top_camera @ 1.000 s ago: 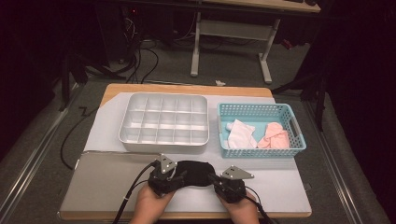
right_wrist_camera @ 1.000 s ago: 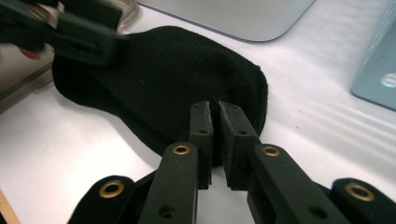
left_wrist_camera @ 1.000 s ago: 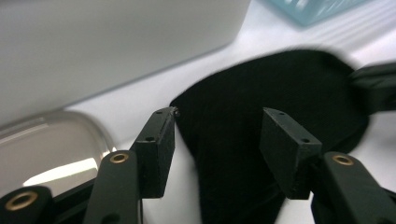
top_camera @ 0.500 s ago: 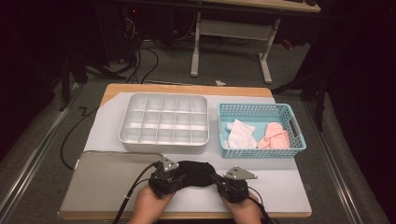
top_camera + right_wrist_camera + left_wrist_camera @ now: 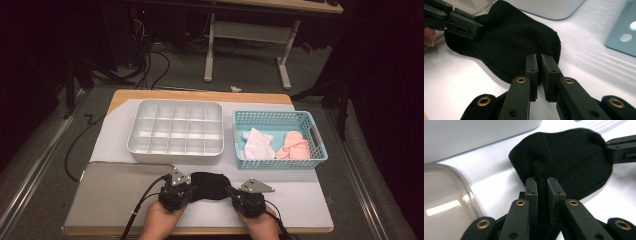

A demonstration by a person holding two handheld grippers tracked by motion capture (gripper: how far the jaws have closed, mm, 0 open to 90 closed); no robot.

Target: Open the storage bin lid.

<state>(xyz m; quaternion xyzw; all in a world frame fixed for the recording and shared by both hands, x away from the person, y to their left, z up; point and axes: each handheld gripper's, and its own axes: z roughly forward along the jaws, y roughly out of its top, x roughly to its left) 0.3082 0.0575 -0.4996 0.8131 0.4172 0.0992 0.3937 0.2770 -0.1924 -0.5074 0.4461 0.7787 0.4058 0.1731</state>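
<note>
Closing is the one change since the earlier high view: my left tool (image 5: 541, 185) has just drawn its jaws in on the near edge of the black cloth (image 5: 210, 184), and a pinched ridge of fabric now stands between its pads. Neither hand has shifted, and the cloth lies where it lay, on the white mat at the near side of the table (image 5: 200, 95), just beyond the clear lid (image 5: 115, 192) at the left. My right tool (image 5: 539, 65) is clamped on the opposite edge of the same cloth, with only a thin fold between its nearly meeting pads.

So I hold the cloth by two ends, low over the table. The step, as I judge it, is to lift and spread or fold it before it goes to the divided tray (image 5: 175, 131); the blue basket (image 5: 277, 117) with a white piece (image 5: 257, 145) and a pink piece (image 5: 294, 147) sits beside that.

To do it well I should raise both hands together and level, so neither pinch takes all the weight. The right grip is shallow, near the hem, and could slip if I pull the hands apart sharply; gentle tension is enough. I should clear the lid's rim on the way up.
</note>
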